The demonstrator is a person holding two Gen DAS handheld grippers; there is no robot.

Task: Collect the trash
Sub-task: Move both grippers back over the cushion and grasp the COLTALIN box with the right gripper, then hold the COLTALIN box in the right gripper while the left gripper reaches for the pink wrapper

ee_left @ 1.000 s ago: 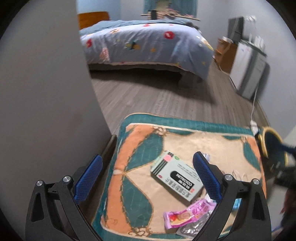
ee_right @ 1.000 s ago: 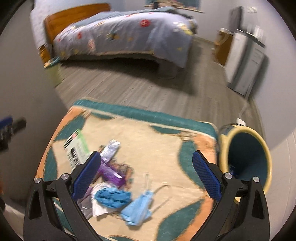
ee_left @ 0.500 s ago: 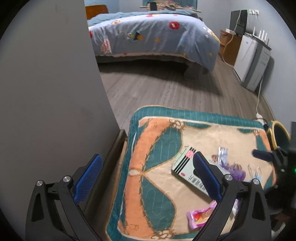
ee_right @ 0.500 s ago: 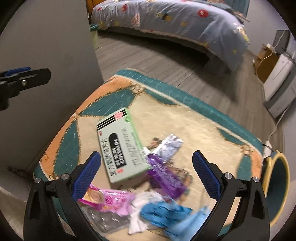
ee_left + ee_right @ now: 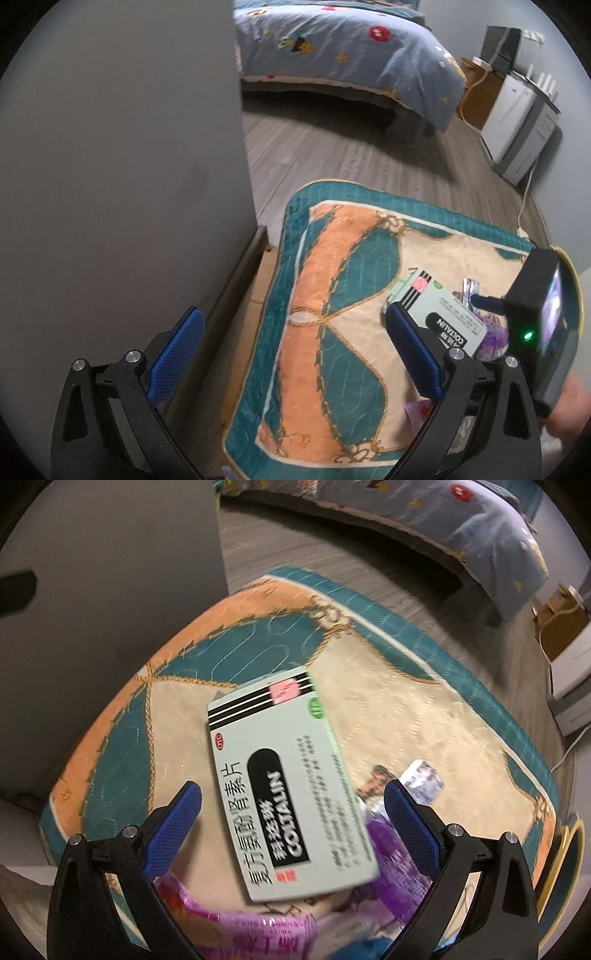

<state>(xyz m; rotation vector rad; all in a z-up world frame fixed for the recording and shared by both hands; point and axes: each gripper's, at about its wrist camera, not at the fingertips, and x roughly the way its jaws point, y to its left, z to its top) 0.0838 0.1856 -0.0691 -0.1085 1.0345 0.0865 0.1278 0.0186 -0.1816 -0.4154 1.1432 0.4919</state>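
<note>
A pale green medicine box (image 5: 288,775) with black stripes lies flat on a teal, orange and beige mat (image 5: 388,701). My right gripper (image 5: 291,788) is open and hovers low over the box, one finger on each side of it and not touching. Around the box lie a pink wrapper (image 5: 236,923), a purple wrapper (image 5: 395,856) and a silver foil packet (image 5: 421,779). My left gripper (image 5: 295,314) is open and empty over the mat's left half. In its view the box (image 5: 439,314) lies to the right, with the right gripper's body (image 5: 543,325) above it.
A grey wall panel (image 5: 129,184) stands close on the left of the mat. The yellow rim of a teal bin (image 5: 565,867) shows past the mat's right edge. Wooden floor (image 5: 351,158), a bed (image 5: 351,48) and white cabinets (image 5: 517,122) lie beyond. A hand (image 5: 569,402) holds the right gripper.
My right gripper has swung left and dropped close over the medicine box, which now fills its view. The left gripper has shifted left toward the wall.
</note>
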